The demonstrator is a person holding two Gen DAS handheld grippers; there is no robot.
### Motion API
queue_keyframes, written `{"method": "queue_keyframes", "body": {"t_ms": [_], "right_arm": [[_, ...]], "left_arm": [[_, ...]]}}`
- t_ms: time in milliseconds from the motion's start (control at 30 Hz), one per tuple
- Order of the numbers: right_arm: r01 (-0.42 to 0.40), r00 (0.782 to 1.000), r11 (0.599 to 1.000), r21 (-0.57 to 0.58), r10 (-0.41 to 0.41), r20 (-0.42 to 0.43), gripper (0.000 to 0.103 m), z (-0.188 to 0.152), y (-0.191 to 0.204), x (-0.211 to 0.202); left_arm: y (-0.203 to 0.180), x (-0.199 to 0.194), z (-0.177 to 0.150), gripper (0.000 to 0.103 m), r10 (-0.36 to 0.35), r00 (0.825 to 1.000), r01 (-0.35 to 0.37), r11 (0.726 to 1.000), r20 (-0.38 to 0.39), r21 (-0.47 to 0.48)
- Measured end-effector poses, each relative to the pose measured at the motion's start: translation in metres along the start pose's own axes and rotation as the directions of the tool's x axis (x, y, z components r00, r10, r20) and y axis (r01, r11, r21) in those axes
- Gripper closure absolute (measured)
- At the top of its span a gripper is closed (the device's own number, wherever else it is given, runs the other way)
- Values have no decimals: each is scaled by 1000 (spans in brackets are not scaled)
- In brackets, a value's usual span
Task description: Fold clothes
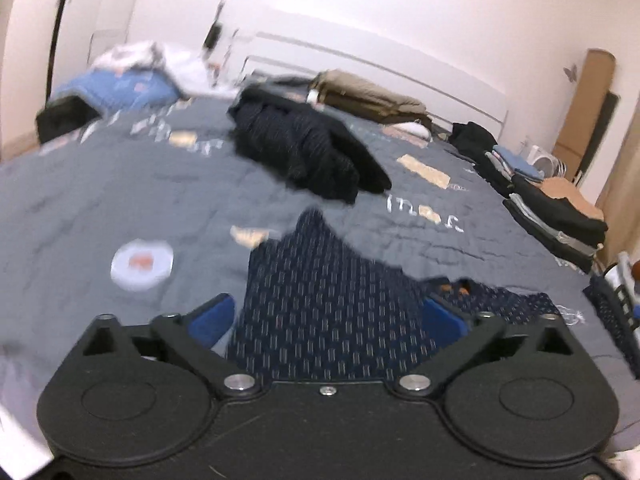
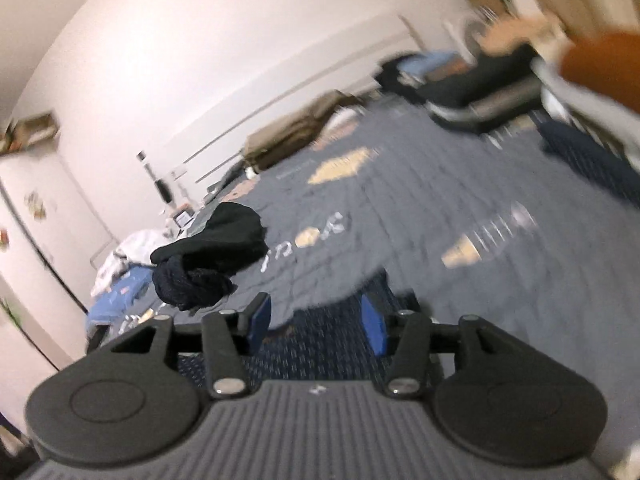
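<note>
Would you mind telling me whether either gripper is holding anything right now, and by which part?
Nothing is held. The left gripper and right gripper stand open; the patterned navy garment lies between their pads, unpinched.

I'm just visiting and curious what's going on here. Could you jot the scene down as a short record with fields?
Surface: grey quilt on a bed
In front: navy patterned garment
Left gripper: open, garment between its pads
Right gripper: open, over the same cloth
Unfolded: dark heap
Folded: stack at the bed's edge
</note>
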State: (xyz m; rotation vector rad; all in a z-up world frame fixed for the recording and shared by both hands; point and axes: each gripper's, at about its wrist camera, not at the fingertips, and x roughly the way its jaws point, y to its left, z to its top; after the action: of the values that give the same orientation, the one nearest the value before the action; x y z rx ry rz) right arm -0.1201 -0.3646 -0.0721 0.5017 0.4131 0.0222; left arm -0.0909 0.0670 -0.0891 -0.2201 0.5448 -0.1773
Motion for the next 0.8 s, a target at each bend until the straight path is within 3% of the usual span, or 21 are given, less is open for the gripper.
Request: {"method": "queue_keyframes", "body": {"t_ms": [100, 167, 267, 467, 800], "right_arm": [[-47, 999, 998, -51, 46, -7, 49, 14, 16, 22], [-83, 996, 995, -57, 81, -45, 39, 23, 23, 36], [-113, 988, 988, -106, 101, -114, 35, 35, 33, 59], [3, 976, 953, -302, -69, -208, 33, 29, 51, 97], [29, 963, 953, -303, -108, -248, 33, 29, 18, 132]], "left_arm": [[-8, 17, 19, 0, 28, 999, -29, 998, 16, 63], [-9, 29, 29, 0, 33, 999, -34, 996, 9, 82], [-10, 44, 42, 0, 46, 999, -48, 994, 20, 101], [-17, 75, 60, 0, 54, 998, -56, 979, 19, 194], [-14, 120, 52, 2, 64, 996, -44, 952, -56, 303]]}}
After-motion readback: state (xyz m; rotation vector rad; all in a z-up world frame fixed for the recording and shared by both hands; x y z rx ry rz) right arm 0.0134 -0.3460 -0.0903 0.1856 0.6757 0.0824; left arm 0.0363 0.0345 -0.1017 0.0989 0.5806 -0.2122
